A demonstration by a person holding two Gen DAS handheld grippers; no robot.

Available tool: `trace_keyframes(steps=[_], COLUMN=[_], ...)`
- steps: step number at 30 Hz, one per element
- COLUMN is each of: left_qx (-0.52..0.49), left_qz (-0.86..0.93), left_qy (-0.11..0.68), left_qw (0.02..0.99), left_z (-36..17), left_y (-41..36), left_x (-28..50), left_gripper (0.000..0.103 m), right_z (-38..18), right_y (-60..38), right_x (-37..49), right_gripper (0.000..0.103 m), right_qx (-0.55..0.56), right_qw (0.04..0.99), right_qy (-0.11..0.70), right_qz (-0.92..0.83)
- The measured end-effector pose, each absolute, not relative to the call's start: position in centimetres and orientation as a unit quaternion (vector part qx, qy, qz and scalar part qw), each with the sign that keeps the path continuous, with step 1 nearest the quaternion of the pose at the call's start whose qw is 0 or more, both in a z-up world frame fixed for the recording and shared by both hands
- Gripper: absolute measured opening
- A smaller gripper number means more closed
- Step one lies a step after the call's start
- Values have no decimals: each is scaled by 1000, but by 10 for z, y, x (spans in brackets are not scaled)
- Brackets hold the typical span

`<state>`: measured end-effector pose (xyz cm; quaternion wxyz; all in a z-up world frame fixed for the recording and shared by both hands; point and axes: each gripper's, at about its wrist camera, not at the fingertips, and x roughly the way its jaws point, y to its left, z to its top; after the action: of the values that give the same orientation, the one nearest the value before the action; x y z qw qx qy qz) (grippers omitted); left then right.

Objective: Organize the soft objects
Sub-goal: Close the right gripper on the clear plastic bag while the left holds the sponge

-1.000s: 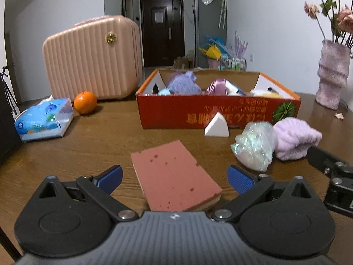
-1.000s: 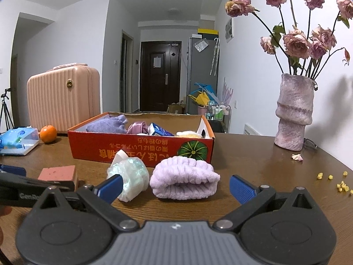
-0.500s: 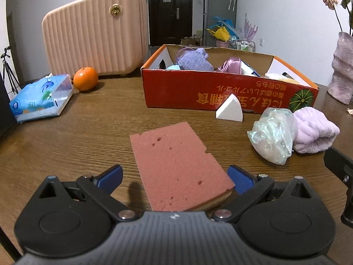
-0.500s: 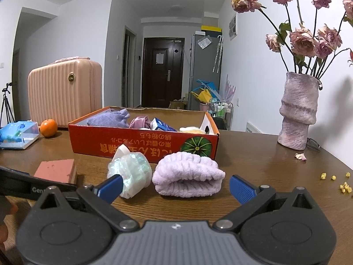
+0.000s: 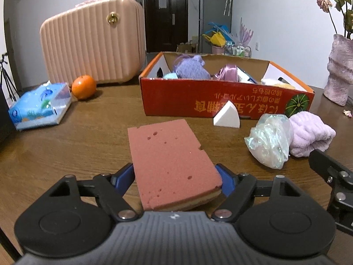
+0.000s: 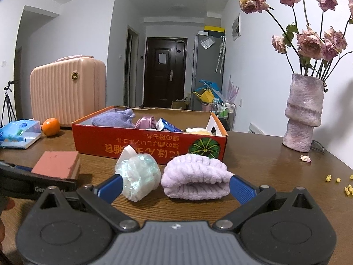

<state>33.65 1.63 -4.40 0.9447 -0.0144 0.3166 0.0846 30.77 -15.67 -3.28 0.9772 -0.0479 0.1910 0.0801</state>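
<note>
My left gripper (image 5: 175,177) is shut on a pink sponge (image 5: 169,159), its blue pads pressing both long sides; the sponge also shows in the right wrist view (image 6: 56,164). My right gripper (image 6: 175,186) is open, its fingers spread around a lilac rolled towel (image 6: 195,180) and an iridescent plastic bag (image 6: 139,176) on the table. A white foam wedge (image 5: 227,118) lies in front of the red cardboard box (image 5: 220,98), which holds several soft items.
A pink suitcase (image 5: 92,42), an orange (image 5: 83,87) and a tissue pack (image 5: 39,108) stand at the back left. A vase with dried roses (image 6: 303,112) stands at the right, with crumbs (image 6: 339,183) near it.
My left gripper has moved forward around the sponge and closed on it. My right gripper has moved closer to the towel and bag.
</note>
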Motion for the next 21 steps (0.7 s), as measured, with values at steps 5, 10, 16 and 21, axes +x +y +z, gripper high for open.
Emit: trace_keyframes(steps=[5,10,16,21], left_qx=[-13,-8,0,7], left_qz=[89,94,98,99], left_qy=[307,299,291,286], left_qw=[948,950,952,953], left_z=[-40,-38,-37,-37], left_y=[24,33,44,55], left_x=[338,340,342,344], left_gripper=[80,80,80,80], right_z=[-33,-34,-35,-35], right_y=[-147,-136,-121,-110], right_x=[311,316,323,332], right_gripper=[103,103,103,103], right_qx=[-50,-55,-59,-60], right_qw=[977,977,976,976], right_qy=[191,189,187,188], right_qz=[82,87,93,93])
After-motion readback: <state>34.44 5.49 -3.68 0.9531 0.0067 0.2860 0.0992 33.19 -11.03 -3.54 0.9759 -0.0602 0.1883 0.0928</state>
